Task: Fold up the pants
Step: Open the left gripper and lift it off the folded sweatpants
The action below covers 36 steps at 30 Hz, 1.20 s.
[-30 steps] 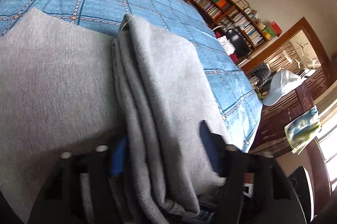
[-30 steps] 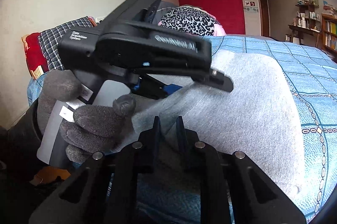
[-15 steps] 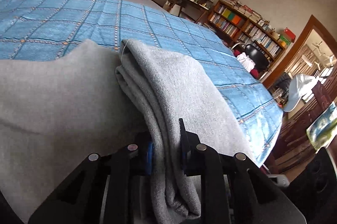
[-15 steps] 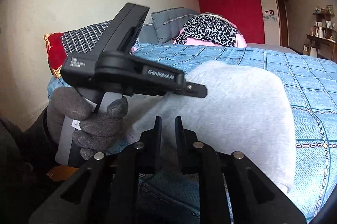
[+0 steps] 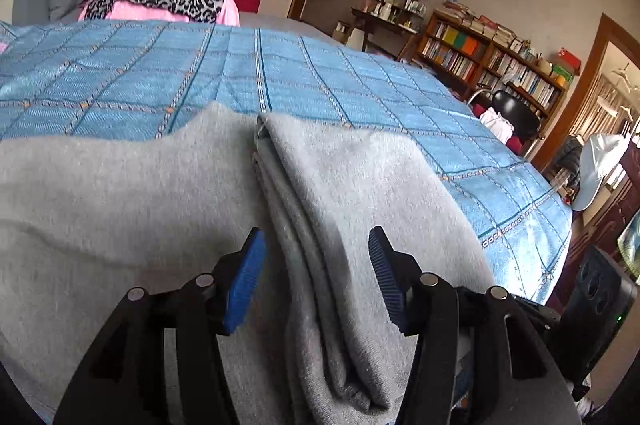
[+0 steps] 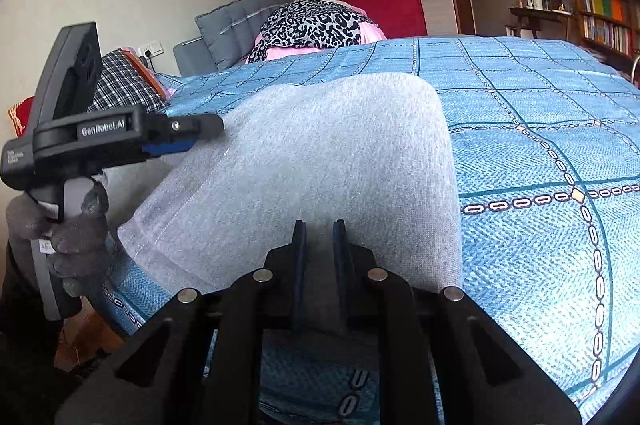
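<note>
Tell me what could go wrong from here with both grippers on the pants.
1. The left gripper has its jaws open around the stacked edge of the pants; with nothing clamping it, the layers may splay or slide apart.
2. The right gripper looks shut on the near edge alone; pulling from that one side could skew the fold.
3. The pants lie near the edge of the bed, so a backward tug might drag them off.

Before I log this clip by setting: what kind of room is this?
Most likely a lived-in bedroom: the grey pants lie on a bed with a blue checked bedspread, pillows sit at its head, and a full bookshelf lines the far wall.
</note>
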Each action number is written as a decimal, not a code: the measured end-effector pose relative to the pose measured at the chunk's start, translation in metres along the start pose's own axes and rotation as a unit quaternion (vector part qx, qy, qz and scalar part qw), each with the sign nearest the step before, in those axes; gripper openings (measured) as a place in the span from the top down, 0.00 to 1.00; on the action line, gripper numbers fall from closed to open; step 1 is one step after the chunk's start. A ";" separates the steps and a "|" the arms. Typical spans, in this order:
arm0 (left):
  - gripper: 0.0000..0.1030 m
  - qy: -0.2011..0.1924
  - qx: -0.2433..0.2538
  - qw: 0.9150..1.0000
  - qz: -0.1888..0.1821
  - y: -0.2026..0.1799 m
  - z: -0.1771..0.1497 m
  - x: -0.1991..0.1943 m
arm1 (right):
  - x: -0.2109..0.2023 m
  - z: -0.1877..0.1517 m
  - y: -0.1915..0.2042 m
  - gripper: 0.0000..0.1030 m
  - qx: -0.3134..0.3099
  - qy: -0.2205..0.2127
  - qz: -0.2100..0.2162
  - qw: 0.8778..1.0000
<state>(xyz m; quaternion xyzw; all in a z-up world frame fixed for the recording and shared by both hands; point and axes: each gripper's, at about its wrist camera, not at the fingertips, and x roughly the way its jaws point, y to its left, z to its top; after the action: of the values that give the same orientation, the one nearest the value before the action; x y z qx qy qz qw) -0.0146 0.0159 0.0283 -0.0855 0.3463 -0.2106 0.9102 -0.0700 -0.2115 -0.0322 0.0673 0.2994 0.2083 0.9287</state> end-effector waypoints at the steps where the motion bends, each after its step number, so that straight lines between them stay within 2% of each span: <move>1: 0.47 -0.008 -0.002 1.000 -0.006 -0.001 0.004 -0.002 | 0.000 0.000 0.000 0.86 0.002 0.000 0.001 1.000; 5: 0.47 -0.019 -0.002 0.999 -0.031 -0.014 0.023 0.003 | 0.000 -0.002 -0.002 0.86 0.005 -0.001 0.002 1.000; 8: 0.47 0.011 -0.008 0.999 -0.044 -0.016 0.028 0.027 | 0.002 -0.001 0.000 0.86 0.002 -0.002 0.001 1.000; 11: 0.47 0.055 -0.027 0.998 -0.034 -0.007 0.026 0.055 | 0.002 -0.002 0.000 0.86 -0.003 -0.004 -0.001 1.000; 13: 0.47 0.057 -0.035 0.997 -0.037 0.000 0.021 0.063 | 0.002 -0.004 0.001 0.86 -0.005 -0.005 -0.002 1.000; 20: 0.47 0.036 -0.034 0.997 -0.052 0.004 0.012 0.051 | 0.000 -0.006 0.002 0.86 -0.005 -0.007 0.000 1.000; 24: 0.29 0.023 -0.035 0.998 -0.042 0.005 0.005 0.027 | 0.000 -0.006 0.002 0.86 -0.004 -0.006 -0.001 1.000; 27: 0.29 0.019 -0.033 0.999 -0.028 0.012 -0.005 0.007 | 0.001 -0.006 0.002 0.84 -0.003 -0.006 0.000 1.000; 30: 0.29 0.010 -0.034 0.999 -0.011 0.023 -0.015 -0.014 | 0.002 -0.006 0.005 0.74 -0.010 -0.004 0.004 1.000; 34: 0.27 -0.008 -0.052 0.999 0.014 0.042 -0.023 -0.043 | 0.002 -0.006 0.016 0.57 -0.032 -0.003 0.002 0.999; 36: 0.26 -0.018 -0.066 0.997 0.028 0.053 -0.028 -0.057 | 0.003 -0.007 0.020 0.52 -0.041 -0.002 0.000 0.999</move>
<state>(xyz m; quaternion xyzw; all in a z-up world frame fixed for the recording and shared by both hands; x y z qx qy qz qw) -0.0539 0.0884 0.0254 -0.1391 0.3457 -0.1597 0.9141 -0.0791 -0.1922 -0.0346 0.0296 0.2886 0.2197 0.9314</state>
